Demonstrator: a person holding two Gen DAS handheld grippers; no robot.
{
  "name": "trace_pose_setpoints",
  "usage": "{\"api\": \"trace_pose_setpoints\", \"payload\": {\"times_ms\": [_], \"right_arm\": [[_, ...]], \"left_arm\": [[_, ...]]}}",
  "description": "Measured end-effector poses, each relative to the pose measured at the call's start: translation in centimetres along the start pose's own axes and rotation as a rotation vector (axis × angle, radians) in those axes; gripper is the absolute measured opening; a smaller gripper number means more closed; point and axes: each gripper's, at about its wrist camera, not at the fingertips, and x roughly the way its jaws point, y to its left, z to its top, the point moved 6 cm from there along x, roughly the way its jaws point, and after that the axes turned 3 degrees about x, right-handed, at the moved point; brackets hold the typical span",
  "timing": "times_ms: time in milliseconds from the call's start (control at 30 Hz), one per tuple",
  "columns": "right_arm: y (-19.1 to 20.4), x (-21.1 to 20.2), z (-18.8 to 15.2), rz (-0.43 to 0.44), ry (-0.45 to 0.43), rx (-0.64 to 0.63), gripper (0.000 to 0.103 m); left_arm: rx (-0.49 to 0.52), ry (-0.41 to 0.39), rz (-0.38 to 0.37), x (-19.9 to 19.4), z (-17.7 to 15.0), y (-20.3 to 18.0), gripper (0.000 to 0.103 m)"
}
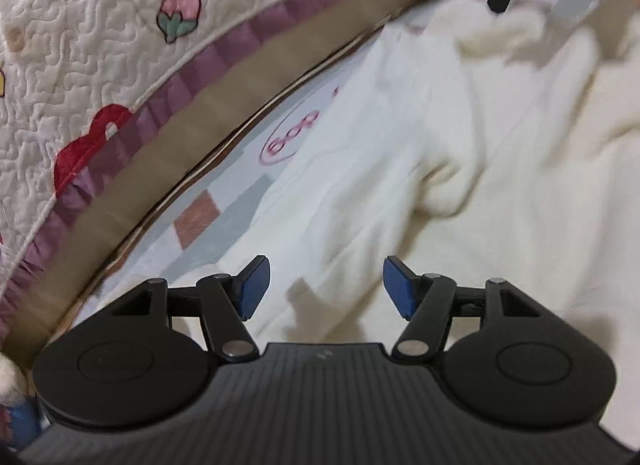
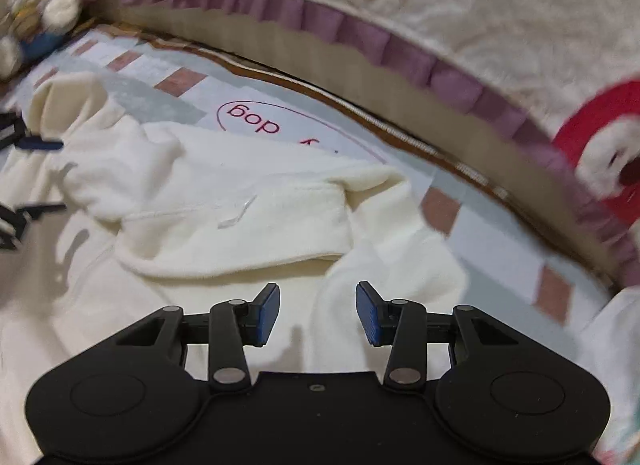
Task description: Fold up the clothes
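Even, fairly bright indoor light. Soft shadows fall on the cream garment (image 2: 240, 217) near each gripper. Motion blur smears both views, worst at the edges; fisheye bends the quilt trim (image 1: 192, 65).

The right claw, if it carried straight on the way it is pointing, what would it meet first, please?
Most likely the cream garment lying on the patterned mat. The right claw is open with nothing between its pads, and only cream fabric lies ahead, though the distance to it is hard to judge.
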Motion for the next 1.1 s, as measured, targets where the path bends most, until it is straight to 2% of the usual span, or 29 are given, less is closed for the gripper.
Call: {"api": "trace_pose_setpoints", "payload": {"times_ms": [67,200,233,267,300,433,533,600,667,733,800,867,933,1033,1100], "right_arm": [[0.3,1.7,-0.5,0.023,-0.008,0.04,0.047],[1.4,3.9,-1.3,0.077,-0.009,0.076,0.047],[1.7,4.3,-1.4,0.094,-0.008,0.08,0.047],[2.0,4.6,-1.4,0.111,-0.008,0.081,0.047],[2.2,4.9,-1.3,0.129,-0.006,0.078,0.047],[2.7,6.2,-0.3,0.179,0.012,0.056,0.047],[2.6,7.6,1.2,0.138,0.039,0.019,0.048],[2.5,8.6,2.3,0.101,0.058,-0.007,0.047],[2.0,9.0,3.5,0.02,0.065,-0.028,0.048],[1.0,8.5,4.8,-0.029,0.024,-0.019,0.048],[-0.1,8.2,5.9,-0.017,-0.012,0.054,0.048],[-1.1,8.4,6.4,0.004,-0.023,0.13,0.048],[-1.9,9.0,6.1,0.037,-0.018,0.242,0.048],[-1.3,10.0,4.7,0.182,0.005,0.355,0.048],[0.6,10.6,4.1,0.243,0.03,0.305,0.048]], "left_arm": [[-0.045,0.01,-0.054,1.5,-0.7,0.3,0.062],[-0.049,0.016,-0.042,3.7,-1.6,1.3,0.062],[-0.044,0.011,-0.045,3.9,-1.5,1.6,0.053],[-0.063,-0.007,-0.048,3.9,-1.1,2.2,0.036],[-0.085,-0.027,-0.051,3.8,-0.6,2.8,0.008],[-0.261,-0.124,0.03,3.2,2.2,8.5,0.007],[-0.436,-0.165,0.087,4.0,3.2,13.4,0.007],[-0.564,-0.161,0.059,5.4,2.5,15.6,0.007],[-0.68,-0.143,0.03,6.9,1.2,17.0,0.007],[-0.761,-0.123,0.03,8.2,-0.3,17.6,0.007],[-0.769,-0.133,0.022,8.5,-1.1,17.4,0.007],[-0.718,-0.169,0.023,8.4,-1.3,16.5,0.007],[-0.681,-0.17,0.017,8.2,-1.5,15.8,0.007],[-0.706,-0.198,-0.001,7.7,-1.8,16.5,0.007],[-0.732,-0.233,-0.013,7.0,-1.7,17.2,0.007]]}}
